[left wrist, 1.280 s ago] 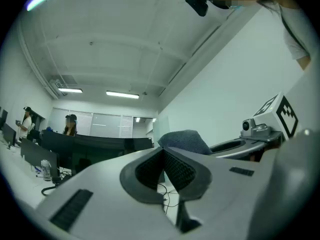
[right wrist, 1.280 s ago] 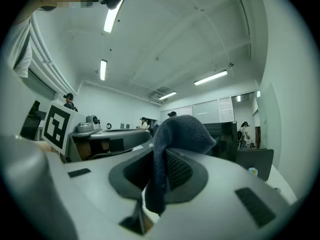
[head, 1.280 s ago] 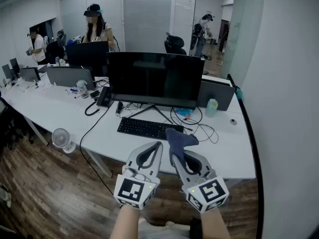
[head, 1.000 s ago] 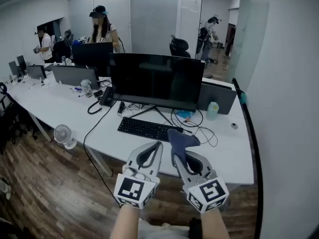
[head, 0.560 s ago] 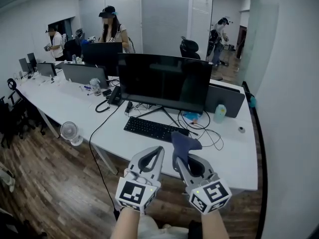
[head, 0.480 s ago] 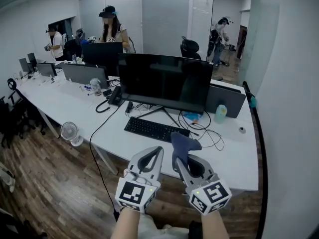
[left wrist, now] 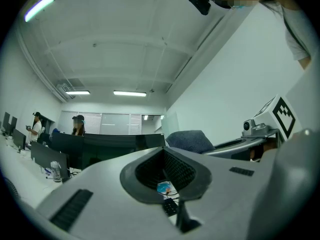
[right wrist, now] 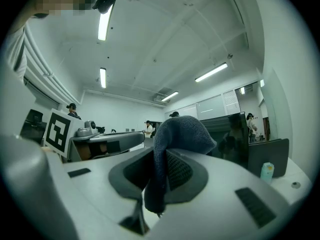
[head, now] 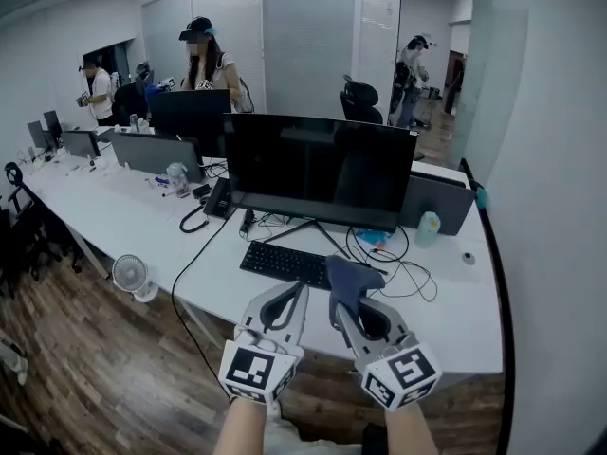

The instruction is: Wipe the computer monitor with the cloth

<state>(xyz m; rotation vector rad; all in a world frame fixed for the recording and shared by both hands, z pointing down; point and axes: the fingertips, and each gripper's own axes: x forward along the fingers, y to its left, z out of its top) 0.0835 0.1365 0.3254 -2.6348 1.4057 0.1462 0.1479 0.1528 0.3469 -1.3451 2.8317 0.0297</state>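
A large black computer monitor (head: 318, 169) stands on the white desk (head: 446, 311), its screen dark. In front of its stand lies a black keyboard (head: 285, 263). My right gripper (head: 340, 301) is shut on a dark blue-grey cloth (head: 349, 282), which sticks up past the tips and hangs over them (right wrist: 175, 134). It hovers before the desk's front edge, short of the screen. My left gripper (head: 302, 293) sits just beside it, shut, with nothing between its jaws (left wrist: 172, 196). The cloth (left wrist: 190, 140) shows to its right there.
Tangled cables (head: 398, 259), a small bottle (head: 428, 227) and a grey box (head: 441, 202) lie right of the monitor. A desk phone (head: 220, 200), more monitors and a floor fan (head: 131, 275) are to the left. People stand behind the desks. A white wall closes in on the right.
The view has shifted slightly, and the monitor and desk sit a little lower and nearer in view. Both grippers hold the same pose, with the cloth still clamped in the right one.
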